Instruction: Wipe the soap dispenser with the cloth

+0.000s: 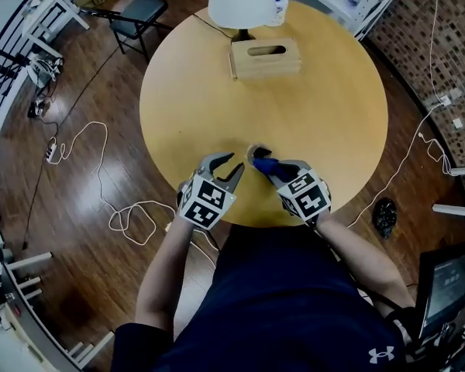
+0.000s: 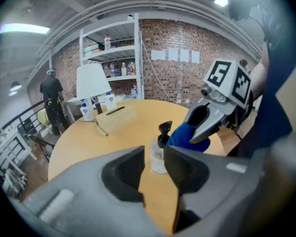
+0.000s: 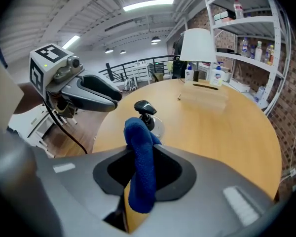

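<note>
Clamped in jaws of right gripper (image 3: 141,151): blue cloth (image 3: 140,174), bunched, sticking up past the tips & trailing back down into the throat. Shut tight on the fabric, no gap showing either side. Just ahead of those jaws, at the cloth's top end: soap dispenser (image 3: 149,116), clear bottle w/ black pump, upright on round wooden desk (image 1: 318,107). Cloth right up against the pump side of the bottle; touching or just short of it, can't tell.

Jaws of left gripper (image 1: 235,162) apart w/ a narrow gap, nothing btwn the pads. Dispenser straight ahead of that gap, just beyond the tips, not touched. Pointed toward the right gripper's jaws from the opposite side, w/ dispenser btwn the two sets of tips.

Far beyond both sets of jaws, at the other side of the desk: wooden tissue box (image 1: 265,57), w/ white lamp (image 1: 240,0) behind it. Further still past the left jaws: brick wall (image 2: 187,78) & white shelf unit (image 2: 136,58) w/ bottles (image 2: 121,69).
</note>
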`<state>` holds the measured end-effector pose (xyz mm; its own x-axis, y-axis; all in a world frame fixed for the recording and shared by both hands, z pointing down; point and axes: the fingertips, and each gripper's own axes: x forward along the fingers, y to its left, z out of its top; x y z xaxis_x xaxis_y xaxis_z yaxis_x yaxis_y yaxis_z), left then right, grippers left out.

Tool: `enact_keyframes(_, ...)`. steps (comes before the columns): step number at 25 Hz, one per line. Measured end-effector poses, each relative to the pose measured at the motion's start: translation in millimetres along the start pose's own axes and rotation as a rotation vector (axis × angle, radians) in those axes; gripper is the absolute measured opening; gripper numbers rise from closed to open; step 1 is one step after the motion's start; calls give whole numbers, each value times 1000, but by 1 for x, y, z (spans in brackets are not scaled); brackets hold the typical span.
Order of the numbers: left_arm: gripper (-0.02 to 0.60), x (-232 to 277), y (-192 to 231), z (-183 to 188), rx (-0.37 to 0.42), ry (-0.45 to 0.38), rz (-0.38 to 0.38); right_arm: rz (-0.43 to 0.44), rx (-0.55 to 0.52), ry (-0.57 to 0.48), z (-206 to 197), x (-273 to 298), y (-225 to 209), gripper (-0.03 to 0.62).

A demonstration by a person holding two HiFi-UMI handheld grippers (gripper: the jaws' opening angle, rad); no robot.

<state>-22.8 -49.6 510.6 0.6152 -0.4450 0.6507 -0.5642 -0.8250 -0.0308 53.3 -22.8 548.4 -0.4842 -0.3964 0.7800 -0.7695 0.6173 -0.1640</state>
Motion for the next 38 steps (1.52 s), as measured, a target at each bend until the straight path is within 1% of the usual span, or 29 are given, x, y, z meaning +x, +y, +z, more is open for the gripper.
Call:
enact_keyframes(2, 183, 19, -8, 6, 26, 29, -10, -14, 37, -13, -7, -4, -5, 89)
enact_keyframes(4, 241, 34, -19, 10, 26, 44, -26, -24, 91, -27, -16, -9, -13, 89)
enact_keyframes(6, 247, 45, -30, 15, 16, 43, -31, -43, 152, -34, -28, -15, -27, 89)
enact_keyframes(8, 247, 55, -36, 18, 11, 48, -8, -69, 188, -19, -42, -18, -43, 89)
enact_keyframes(9, 245, 60, -37, 16, 12, 57, 13, -82, 186, 0, -52, -16, -51, 89)
enact_keyframes(12, 222, 71, -34, 9, 0, 72, 70, -106, 142, 88, -81, -1, -68, 91)
enact_keyframes(14, 199, 74, -31, 9, -42, 59, 85, -114, 117, 154, -95, 12, -74, 91)
enact_keyframes(15, 177, 74, -28, 10, -70, 51, 89, -117, 103, 184, -102, 19, -77, 92)
enact_keyframes(16, 141, 74, -25, 11, -100, 46, 88, -120, 86, 209, -108, 26, -80, 95)
enact_keyframes(18, 143, 72, -23, 13, -141, 45, 72, -126, 50, 237, -114, 37, -82, 117)
enact_keyframes(20, 141, 71, -21, 13, -172, 39, 61, -135, 20, 232, -112, 43, -80, 164)
enact_keyframes(21, 143, 70, -20, 14, -208, 26, 58, -138, 20, 218, -110, 45, -79, 176)
enact_keyframes(22, 144, 68, -19, 14, -263, 7, 56, -138, 32, 201, -108, 48, -79, 176)
enact_keyframes(23, 144, 63, -16, 14, -330, -15, 60, -135, 52, 183, -108, 50, -79, 173)
enact_keyframes(24, 144, 57, -11, 12, -402, -39, 72, -129, 80, 163, -108, 52, -80, 154)
enact_keyframes(25, 144, 50, -2, 7, -481, -66, 90, -120, 113, 143, -109, 53, -82, 127)
enact_keyframes(26, 143, 43, 7, 0, -570, -95, 109, -108, 148, 123, -111, 54, -85, 113)
enact_keyframes(28, 141, 28, 26, -21, -772, -159, 129, -74, 220, 86, -115, 54, -91, 100)
enact_keyframes(30, 141, 18, 37, -46, -955, -219, 105, -34, 298, 40, -112, 53, -93, 97)
enact_keyframes(31, 140, 15, 38, -56, -1022, -245, 78, -17, 327, 11, -105, 52, -91, 97)
enact_keyframes(33, 138, 10, 37, -72, -1107, -282, 31, 14, 335, -54, -80, 50, -82, 95)
enact_keyframes(35, 137, 6, 35, -83, -1172, -308, 5, 58, 297, -114, -48, 49, -64, 95)
enact_keyframes(37, 135, 5, 32, -90, -1213, -326, -19, 114, 258, -162, -15, 50, -41, 95)
enact_keyframes(38, 135, 5, 30, -90, -1214, -329, -31, 141, 240, -178, -2, 51, -29, 96)
